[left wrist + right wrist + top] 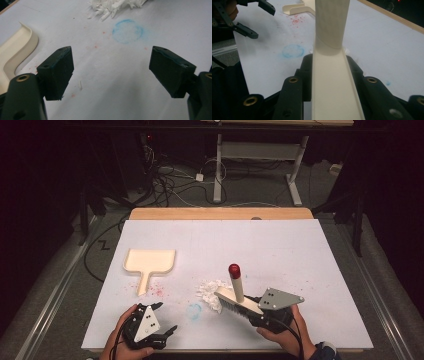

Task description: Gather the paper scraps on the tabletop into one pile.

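- Gripping the cream brush [239, 301] by its back, the right gripper [257, 314] holds it near the table's [300, 250] front edge, bristles against the white paper scraps [209, 291].
- Left gripper [165, 319] hovers at the front-left, jaws apart, holding nothing.
- Cream dustpan [149, 261] lies left of centre.

Black grippers [167, 330], brass screws, grey plates, apparently blue sleeve [325, 351].

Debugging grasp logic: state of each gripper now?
Left gripper: jaws open, holding nothing.
Right gripper: jaws shut on the brush.
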The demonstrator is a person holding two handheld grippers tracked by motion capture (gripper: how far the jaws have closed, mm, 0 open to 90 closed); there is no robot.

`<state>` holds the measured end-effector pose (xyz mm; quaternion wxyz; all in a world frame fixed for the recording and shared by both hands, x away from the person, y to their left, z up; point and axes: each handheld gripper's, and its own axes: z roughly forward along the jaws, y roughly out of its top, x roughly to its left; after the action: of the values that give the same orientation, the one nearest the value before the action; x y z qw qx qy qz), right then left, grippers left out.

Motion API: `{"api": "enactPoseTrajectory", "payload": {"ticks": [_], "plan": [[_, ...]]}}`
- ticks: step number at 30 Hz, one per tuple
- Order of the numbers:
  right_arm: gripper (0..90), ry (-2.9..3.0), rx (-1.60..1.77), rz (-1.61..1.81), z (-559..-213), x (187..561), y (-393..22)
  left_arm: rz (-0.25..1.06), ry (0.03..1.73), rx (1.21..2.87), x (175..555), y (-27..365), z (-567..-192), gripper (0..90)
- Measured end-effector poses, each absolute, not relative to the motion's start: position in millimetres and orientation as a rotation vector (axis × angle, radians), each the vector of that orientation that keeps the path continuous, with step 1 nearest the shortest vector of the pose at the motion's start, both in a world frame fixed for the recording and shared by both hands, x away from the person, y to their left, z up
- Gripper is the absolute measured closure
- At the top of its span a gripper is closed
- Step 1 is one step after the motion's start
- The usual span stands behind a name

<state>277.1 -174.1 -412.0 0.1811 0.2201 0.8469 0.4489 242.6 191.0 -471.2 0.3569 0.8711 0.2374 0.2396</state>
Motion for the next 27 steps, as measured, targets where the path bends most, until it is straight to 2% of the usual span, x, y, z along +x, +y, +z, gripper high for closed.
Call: {"api": "enactPoseTrajectory", "payload": {"ticks": [15,27], "plan": [[68.0,2.321,0.637,1.240,-385.1,264.0,-216.5,0.621,0.618,2.251,244.4,190.5,-471.6,18.8],[68.0,2.335,0.842,1.115,-395.0,275.7,-264.9,0.619,0.614,2.267,245.0,187.3,-472.5,18.8]]}}
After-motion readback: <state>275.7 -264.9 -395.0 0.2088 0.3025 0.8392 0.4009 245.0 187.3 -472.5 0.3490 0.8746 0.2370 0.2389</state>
